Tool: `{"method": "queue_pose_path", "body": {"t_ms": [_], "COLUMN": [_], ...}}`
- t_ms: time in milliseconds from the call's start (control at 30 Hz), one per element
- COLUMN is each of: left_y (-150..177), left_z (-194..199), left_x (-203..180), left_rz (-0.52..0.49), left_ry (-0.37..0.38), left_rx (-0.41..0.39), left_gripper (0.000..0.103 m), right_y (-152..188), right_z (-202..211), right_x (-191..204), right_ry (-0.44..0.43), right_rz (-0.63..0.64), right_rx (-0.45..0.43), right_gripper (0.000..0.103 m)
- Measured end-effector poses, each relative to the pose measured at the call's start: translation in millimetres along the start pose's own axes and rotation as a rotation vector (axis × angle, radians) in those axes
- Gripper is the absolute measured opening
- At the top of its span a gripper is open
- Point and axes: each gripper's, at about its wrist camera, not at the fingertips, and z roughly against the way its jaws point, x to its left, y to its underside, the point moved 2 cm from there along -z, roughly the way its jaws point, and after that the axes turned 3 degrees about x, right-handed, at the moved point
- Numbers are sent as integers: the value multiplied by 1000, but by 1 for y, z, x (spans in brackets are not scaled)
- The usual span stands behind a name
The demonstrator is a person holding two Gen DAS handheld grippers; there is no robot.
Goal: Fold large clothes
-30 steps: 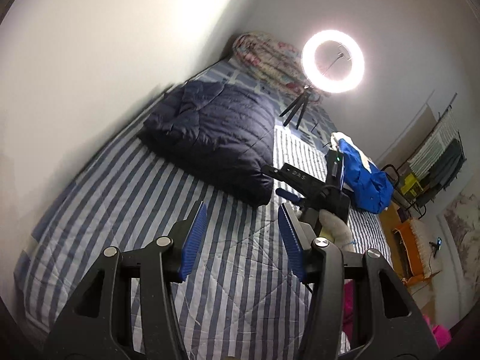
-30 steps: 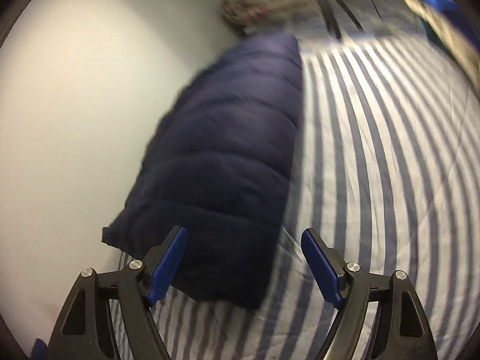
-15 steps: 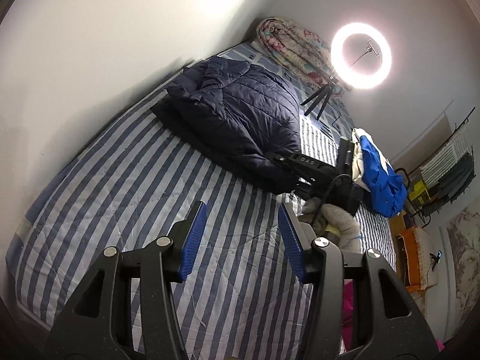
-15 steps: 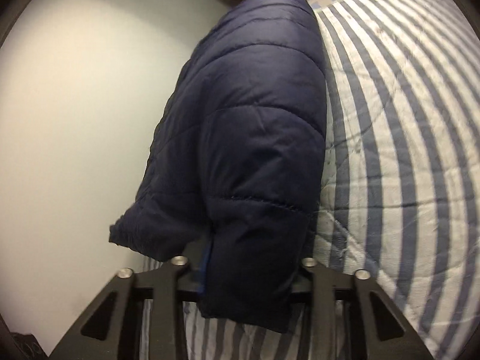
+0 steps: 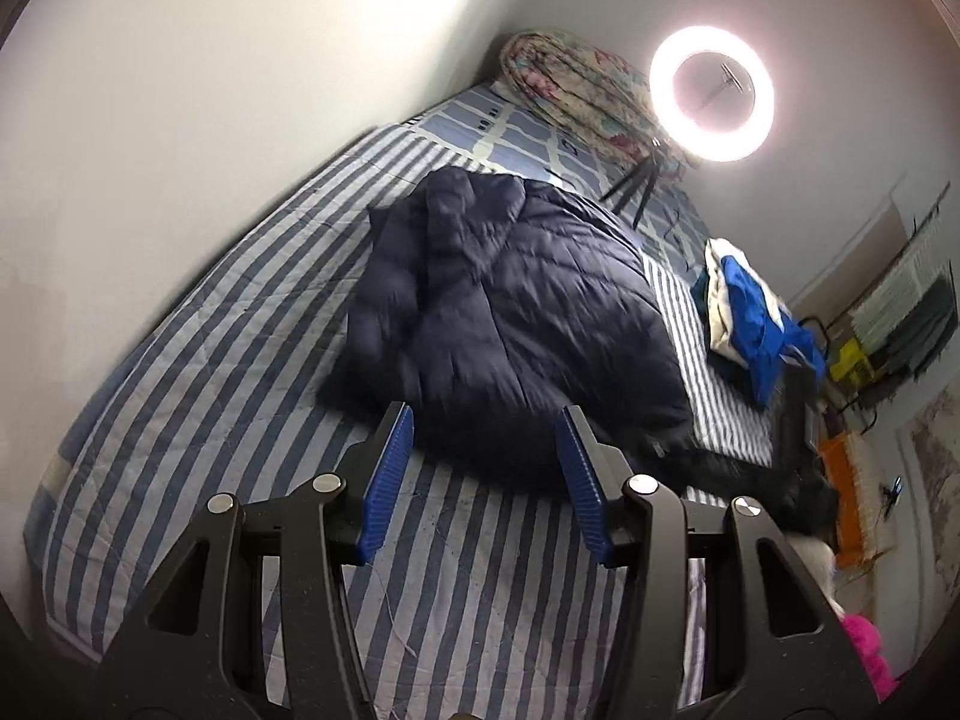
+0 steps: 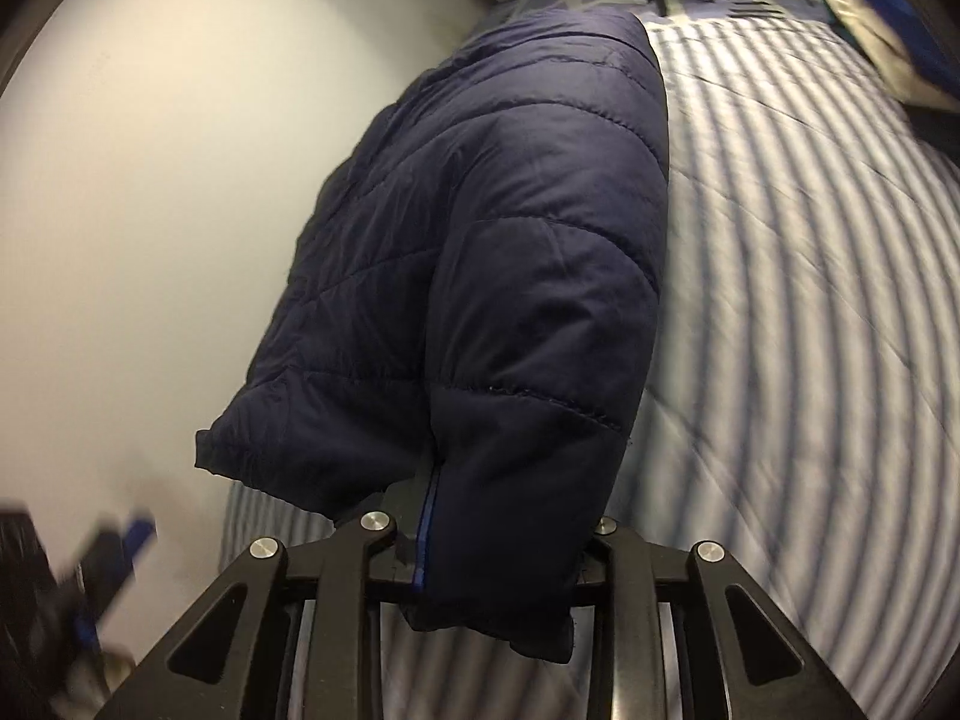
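Note:
A dark navy quilted puffer jacket (image 5: 510,312) lies bunched on the blue-and-white striped bed (image 5: 198,384). My left gripper (image 5: 486,480) is open and empty, just short of the jacket's near edge. My right gripper (image 6: 498,546) is shut on the jacket's near corner (image 6: 504,528); the cloth drapes over its fingers and hides them. The jacket (image 6: 480,240) stretches away from it along the wall. In the left wrist view the right gripper (image 5: 744,468) shows dark and blurred at the jacket's right corner. The left gripper (image 6: 102,552) appears blurred at the right wrist view's lower left.
A lit ring light (image 5: 711,93) on a tripod stands on the far end of the bed by a rolled floral quilt (image 5: 576,90). A blue and white garment pile (image 5: 756,324) lies at the bed's right edge. A white wall (image 5: 180,90) runs along the left.
My right gripper has closed on the jacket's near corner and lifted it. My left gripper has moved toward the jacket, still open.

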Motion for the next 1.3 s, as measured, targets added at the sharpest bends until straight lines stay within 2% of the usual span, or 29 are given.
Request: {"method": "queue_pose_path", "body": {"t_ms": [267, 400, 533, 667, 800, 900, 967, 1033, 1167, 1300], "left_y": [21, 36, 39, 26, 6, -8, -17, -24, -35, -41], "left_z": [-24, -43, -56, -47, -55, -71, -85, -97, -121, -145], "left_x": [-45, -68, -73, -85, -99, -94, -91, -89, -83, -60], "left_rz": [-166, -269, -246, -286, -378, -347, -335, -337, -359, -304], "left_ry": [-5, -23, -12, -10, -59, -49, -53, -55, -132, -190], "left_rx": [54, 97, 142, 97, 55, 70, 80, 86, 50, 80], "left_gripper": [51, 51, 51, 51, 51, 51, 51, 51, 51, 51], "right_y": [62, 70, 77, 85, 75, 73, 55, 40, -10, -60], "right_z": [39, 42, 52, 86, 113, 130, 140, 133, 101, 55], "right_x": [-25, -26, -13, 3, 6, 7, 2, 1, -9, -17], "right_ry": [33, 85, 146, 184, 160, 188, 215, 237, 278, 289], "right_rz": [-12, 22, 88, 197, 259, 299, 300, 299, 280, 247], "right_rx": [29, 38, 25, -64, -125, -164, -221, -262, -355, -329], "right_gripper": [27, 28, 44, 45, 45, 45, 45, 44, 41, 35]}}
